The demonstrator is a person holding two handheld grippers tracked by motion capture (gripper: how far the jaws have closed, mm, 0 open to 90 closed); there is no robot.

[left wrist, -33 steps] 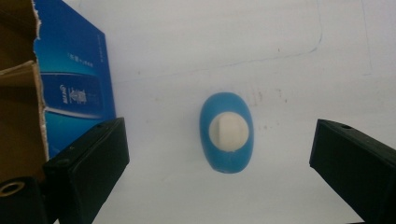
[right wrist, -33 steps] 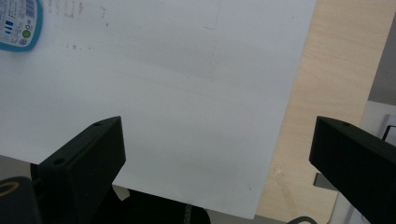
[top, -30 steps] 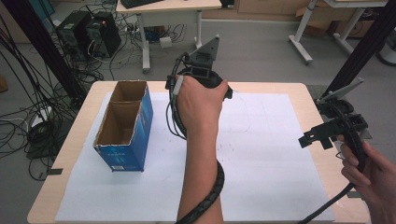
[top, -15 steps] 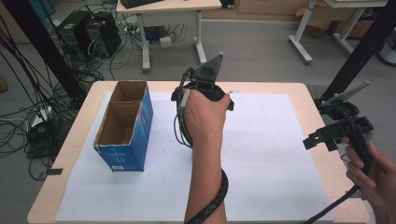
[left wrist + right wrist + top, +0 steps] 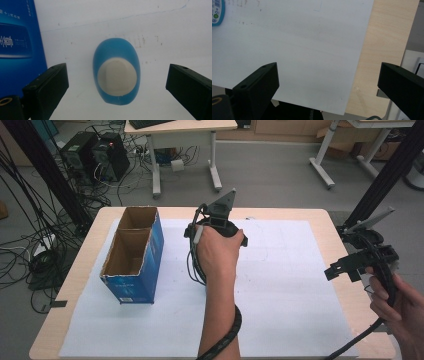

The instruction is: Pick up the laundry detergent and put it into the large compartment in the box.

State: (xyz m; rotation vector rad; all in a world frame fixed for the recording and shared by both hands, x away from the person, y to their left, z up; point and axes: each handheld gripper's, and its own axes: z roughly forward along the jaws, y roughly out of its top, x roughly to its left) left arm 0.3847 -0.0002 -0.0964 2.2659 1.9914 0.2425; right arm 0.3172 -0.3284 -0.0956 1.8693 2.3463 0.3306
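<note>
Left tool (image 5: 117, 82) lowered; blue object (image 5: 116, 70) between its jaws.

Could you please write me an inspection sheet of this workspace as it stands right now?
Surface: wooden table covered by a white sheet with faint marks.
Job's things: blue oval object with a pale centre lying on the sheet, centred between the left gripper's fingers, untouched.
Clutter: open blue cardboard box, two compartments, no contents visible.
Grippers: left gripper open, pointing down over the blue object; right gripper open, holding nothing, above the table's right edge.
Cables: black cable wraps the left forearm; another trails from the right gripper.
Surroundings: desks, computer towers and tangled floor wiring.
</note>
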